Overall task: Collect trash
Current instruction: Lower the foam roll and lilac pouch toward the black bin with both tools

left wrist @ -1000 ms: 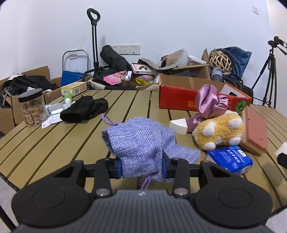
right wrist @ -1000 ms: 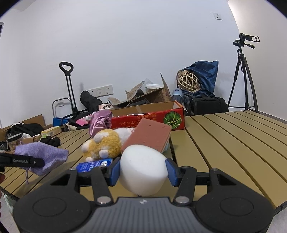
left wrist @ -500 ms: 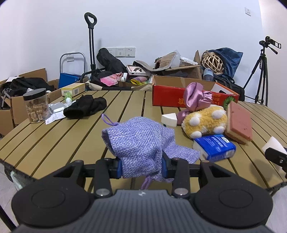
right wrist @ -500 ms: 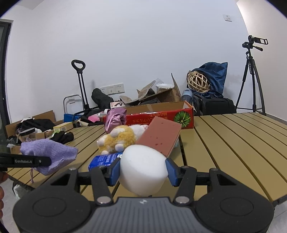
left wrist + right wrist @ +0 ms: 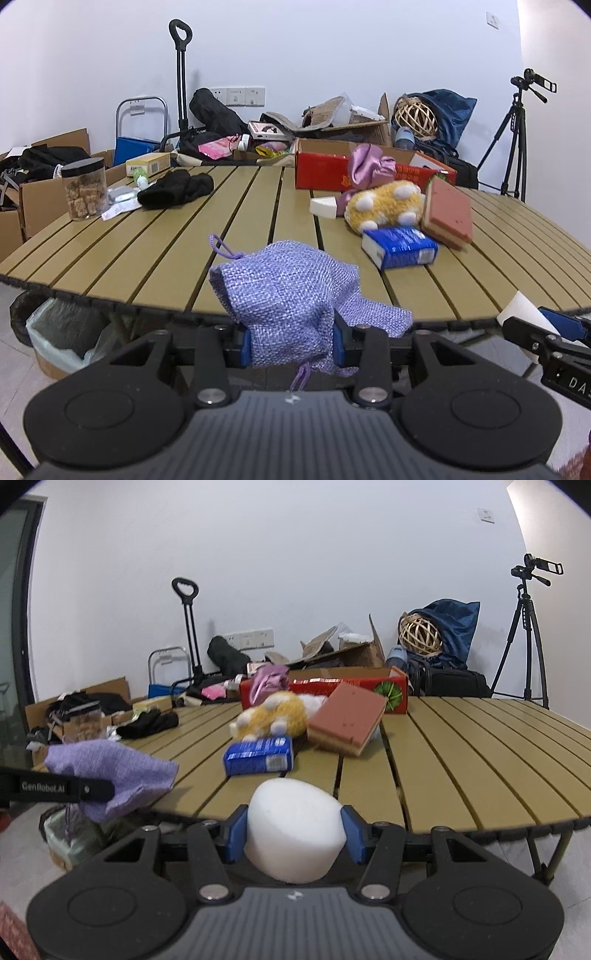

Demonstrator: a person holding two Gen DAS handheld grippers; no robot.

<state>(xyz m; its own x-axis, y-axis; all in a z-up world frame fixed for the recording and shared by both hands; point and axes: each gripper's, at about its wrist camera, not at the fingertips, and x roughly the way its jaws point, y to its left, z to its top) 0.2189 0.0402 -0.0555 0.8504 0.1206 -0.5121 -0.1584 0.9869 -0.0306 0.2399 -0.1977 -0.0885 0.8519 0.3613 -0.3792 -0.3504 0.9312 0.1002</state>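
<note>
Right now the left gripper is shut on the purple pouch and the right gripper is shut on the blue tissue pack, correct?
Not quite. The right gripper is shut on the white sponge, as the right wrist view shows; the blue tissue pack lies on the table. The left gripper is shut on the purple pouch.

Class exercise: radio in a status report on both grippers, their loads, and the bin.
Left gripper shut on purple pouch. Right gripper shut on white sponge. Both off the table edge. Lined bin below left, path clear.

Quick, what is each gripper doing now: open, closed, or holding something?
Left gripper: closed on the purple pouch.
Right gripper: closed on the white sponge.
</note>
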